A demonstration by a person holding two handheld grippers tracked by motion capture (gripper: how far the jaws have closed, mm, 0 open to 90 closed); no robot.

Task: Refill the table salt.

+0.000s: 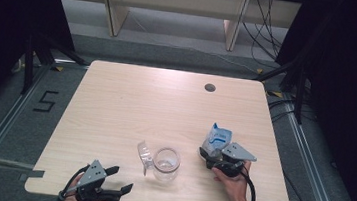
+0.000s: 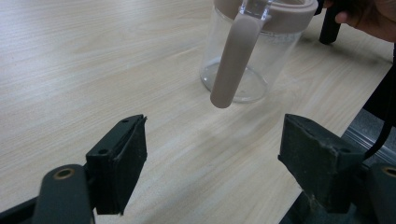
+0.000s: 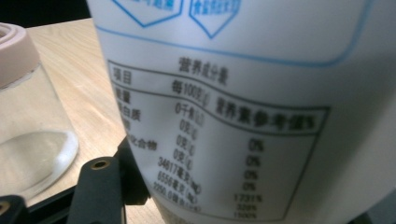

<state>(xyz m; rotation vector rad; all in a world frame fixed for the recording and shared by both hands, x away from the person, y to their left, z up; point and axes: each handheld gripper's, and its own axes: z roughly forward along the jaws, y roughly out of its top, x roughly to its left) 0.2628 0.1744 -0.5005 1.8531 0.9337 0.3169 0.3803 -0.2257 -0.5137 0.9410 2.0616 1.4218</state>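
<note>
1. My right gripper (image 1: 216, 157) is at the near right of the table (image 1: 116, 99). Its jaws sit on each side of a white and blue bag (image 1: 216, 138). The bag has a food label with small print on it. I cannot tell if the pads press on the bag yet, so it may not be held tight.

2. My left gripper (image 1: 117, 178) is at the near left edge of the table. Its jaws are wide and hold nothing.

3. A clear glass jug (image 1: 166, 163) stands on the table between my two grippers. It has a tan rim and a tan handle (image 2: 233, 60), and it looks empty.

4. The bag is soft. If I squeeze too little, I think it could slip out and fall over.

5. If I squeeze too hard, the bag could fold up, and what is inside could spill out of the top.

6. The jug is just beside the bag. If I swing the bag to the left, I could bump the jug and push it away.

7. Glass can break. If the jug gets knocked off the near edge, that would be bad.
</note>
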